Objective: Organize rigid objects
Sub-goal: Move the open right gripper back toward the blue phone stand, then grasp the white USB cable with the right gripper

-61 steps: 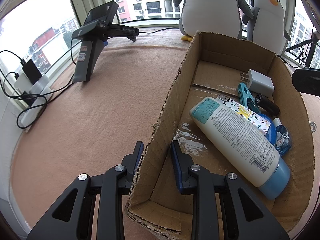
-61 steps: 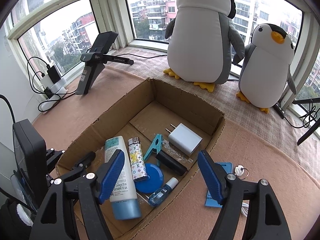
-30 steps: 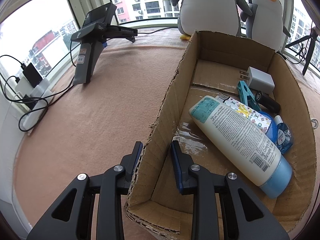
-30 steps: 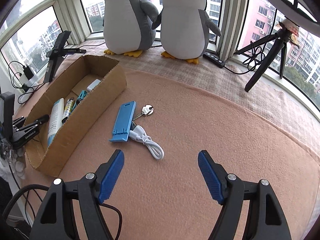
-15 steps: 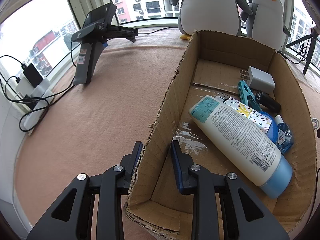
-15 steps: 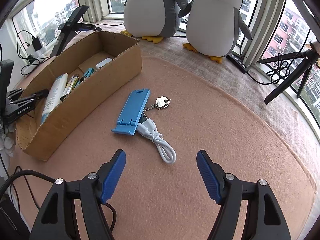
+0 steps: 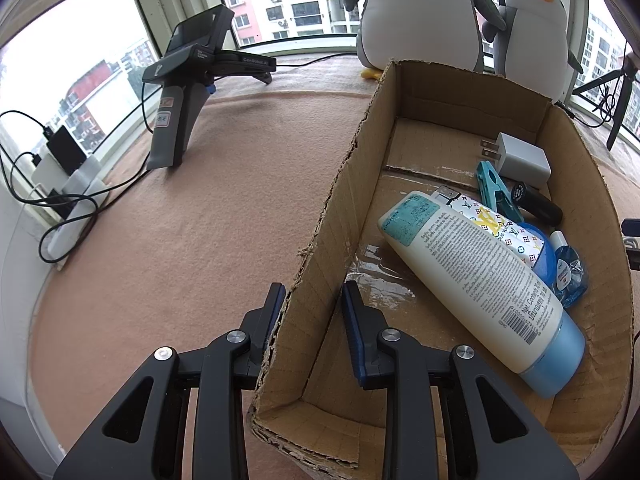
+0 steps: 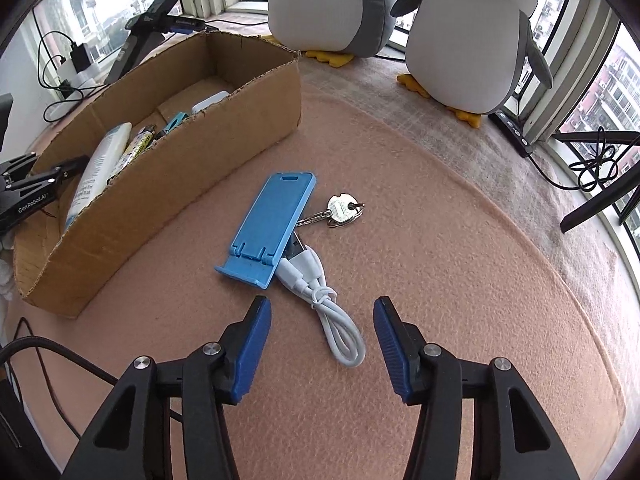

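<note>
Left gripper (image 7: 312,304): fingers narrowly set astride the near-left wall of the cardboard box (image 7: 340,184), one finger outside and one inside, holding that wall. Right gripper (image 8: 322,332): fingers spread wide and holding nothing, poised over the white cable (image 8: 328,312), whose coiled loop lies between the fingertips on the pink desk (image 8: 460,260). Just beyond the cable lies the blue phone stand (image 8: 272,220), overlapping the cable's far end, with a key on a ring (image 8: 342,210) touching its right side. The box stands to the left of these items and contains a lotion tube (image 7: 476,284), a patterned lighter (image 7: 488,220), a white charger (image 7: 520,156) and a teal clip (image 7: 496,188). Two plush penguins (image 8: 472,32) stand far behind.
</note>
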The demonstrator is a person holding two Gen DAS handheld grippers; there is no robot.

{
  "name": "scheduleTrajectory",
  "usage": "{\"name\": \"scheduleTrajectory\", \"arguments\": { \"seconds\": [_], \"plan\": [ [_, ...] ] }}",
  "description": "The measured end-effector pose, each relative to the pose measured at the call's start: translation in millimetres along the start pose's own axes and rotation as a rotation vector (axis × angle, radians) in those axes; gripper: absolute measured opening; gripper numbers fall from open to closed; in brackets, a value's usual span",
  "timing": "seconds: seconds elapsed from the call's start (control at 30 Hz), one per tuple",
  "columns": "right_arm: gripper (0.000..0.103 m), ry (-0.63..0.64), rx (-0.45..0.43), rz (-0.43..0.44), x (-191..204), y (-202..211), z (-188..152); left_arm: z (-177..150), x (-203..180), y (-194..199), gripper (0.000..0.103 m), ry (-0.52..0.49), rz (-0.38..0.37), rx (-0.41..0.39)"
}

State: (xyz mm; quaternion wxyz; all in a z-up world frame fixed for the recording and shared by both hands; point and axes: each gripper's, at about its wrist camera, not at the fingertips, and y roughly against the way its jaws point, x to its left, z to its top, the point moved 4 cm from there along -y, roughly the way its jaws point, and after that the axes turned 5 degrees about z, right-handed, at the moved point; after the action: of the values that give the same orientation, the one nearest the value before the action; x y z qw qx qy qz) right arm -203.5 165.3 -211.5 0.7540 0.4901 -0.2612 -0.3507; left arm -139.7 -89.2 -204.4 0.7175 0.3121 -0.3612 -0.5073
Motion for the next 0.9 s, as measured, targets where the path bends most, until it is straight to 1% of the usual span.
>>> {"name": "scheduleTrajectory", "arguments": {
  "seconds": [0.27, 0.3, 0.33, 0.47, 0.53, 0.63, 0.8, 0.9],
  "plan": [
    [0.045, 0.003, 0.003, 0.029, 0.0, -7.7, 7.3, 0.3, -0.4, 0.0, 0.027, -0.001, 0.000, 0.000],
    [0.043, 0.001, 0.003, 0.034, 0.1, -8.8, 7.9, 0.2, -0.2, 0.0, 0.027, -0.001, 0.000, 0.000],
    [0.038, -0.001, 0.005, 0.041, 0.1, -10.6, 8.4, 0.2, -0.4, 0.0, 0.027, -0.001, 0.000, 0.000],
    [0.034, -0.021, -0.001, 0.054, -2.4, -13.8, 10.3, 0.4, -0.5, 0.0, 0.027, -0.001, 0.000, 0.000],
    [0.026, -0.028, 0.000, 0.060, -2.7, -12.8, 10.2, 0.4, -0.5, 0.0, 0.027, -0.001, 0.000, 0.000],
    [0.020, -0.031, 0.007, 0.055, -2.9, -11.3, 7.8, 0.4, -0.5, 0.1, 0.027, -0.001, 0.000, 0.000],
    [0.014, -0.076, 0.003, 0.060, -8.2, -6.0, -1.9, 0.5, -0.6, 0.0, 0.027, -0.001, 0.000, 0.000],
    [0.014, -0.113, -0.004, 0.056, -12.8, -2.6, -8.7, 0.5, -0.6, 0.1, 0.027, 0.000, 0.000, 0.000]
  ]
}}
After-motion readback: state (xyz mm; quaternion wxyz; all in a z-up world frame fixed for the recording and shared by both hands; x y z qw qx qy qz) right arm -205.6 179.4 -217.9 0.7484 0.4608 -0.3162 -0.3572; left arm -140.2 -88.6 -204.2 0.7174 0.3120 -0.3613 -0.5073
